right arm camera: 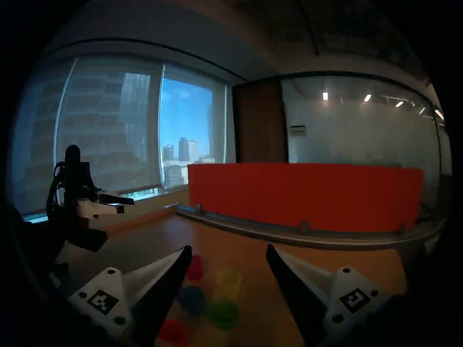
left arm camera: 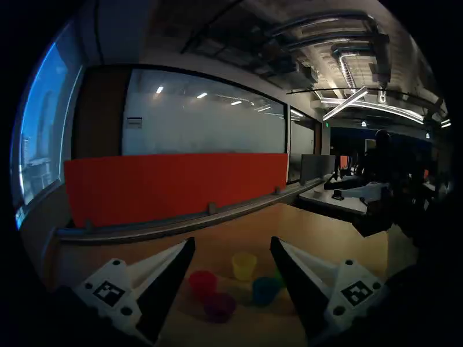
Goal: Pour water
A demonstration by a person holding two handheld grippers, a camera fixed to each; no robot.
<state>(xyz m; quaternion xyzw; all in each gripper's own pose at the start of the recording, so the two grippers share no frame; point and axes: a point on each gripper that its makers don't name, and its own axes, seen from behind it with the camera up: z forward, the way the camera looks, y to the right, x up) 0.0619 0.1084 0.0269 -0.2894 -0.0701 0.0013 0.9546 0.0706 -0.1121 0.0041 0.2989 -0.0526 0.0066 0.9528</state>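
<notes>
The left hand-held gripper point(left arm camera: 231, 240) and the right hand-held gripper point(right arm camera: 228, 248) are both hovering with their fingers spread apart, gripping nothing. A yellow cup point(left arm camera: 243, 265), a red cup point(left arm camera: 202, 282) and a blue cup point(left arm camera: 265, 289) are standing clustered on the wooden surface point(left arm camera: 324, 231), on the near side of the orange partition point(left arm camera: 173, 185).

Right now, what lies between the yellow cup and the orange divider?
Only bare table from the cup to the grey rail under the divider; left gripper view.
</notes>
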